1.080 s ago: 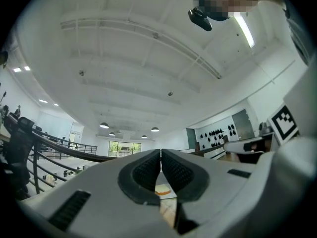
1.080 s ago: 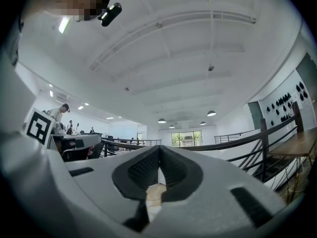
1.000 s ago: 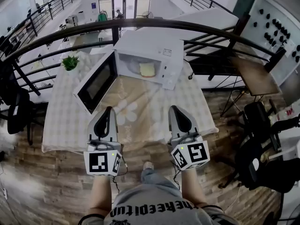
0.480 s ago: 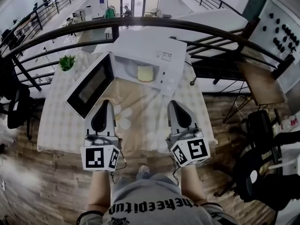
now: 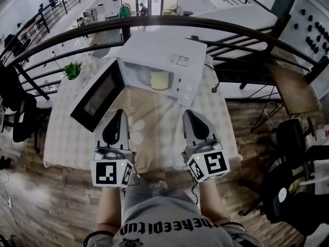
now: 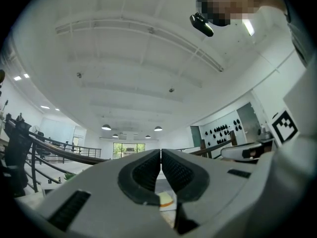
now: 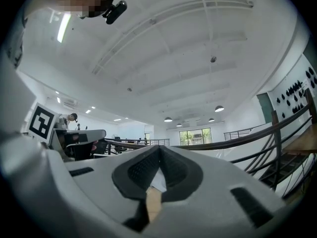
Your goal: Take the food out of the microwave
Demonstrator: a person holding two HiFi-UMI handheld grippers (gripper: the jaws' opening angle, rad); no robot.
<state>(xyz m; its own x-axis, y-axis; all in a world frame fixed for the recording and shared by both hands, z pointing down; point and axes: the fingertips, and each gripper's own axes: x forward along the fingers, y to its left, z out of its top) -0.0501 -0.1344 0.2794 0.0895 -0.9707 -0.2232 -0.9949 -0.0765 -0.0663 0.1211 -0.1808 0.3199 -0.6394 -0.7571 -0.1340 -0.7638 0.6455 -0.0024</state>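
A white microwave stands at the far side of the table, its door swung wide open to the left. Inside lies the food, a pale yellow slab on the turntable. My left gripper and right gripper hover side by side over the table, well short of the oven, both pointing at it. In the left gripper view the jaws of the left gripper meet at the tips, and the food shows below them. The right gripper is shut too, holding nothing.
The table wears a checked cloth with a tan mat in front of the microwave. A small potted plant sits at its far left corner. A dark railing curves behind the table. Black chairs stand at the left, and more on the right.
Both grippers have moved forward over the table towards the open microwave, keeping level with each other and staying shut. The food and the door have not moved.
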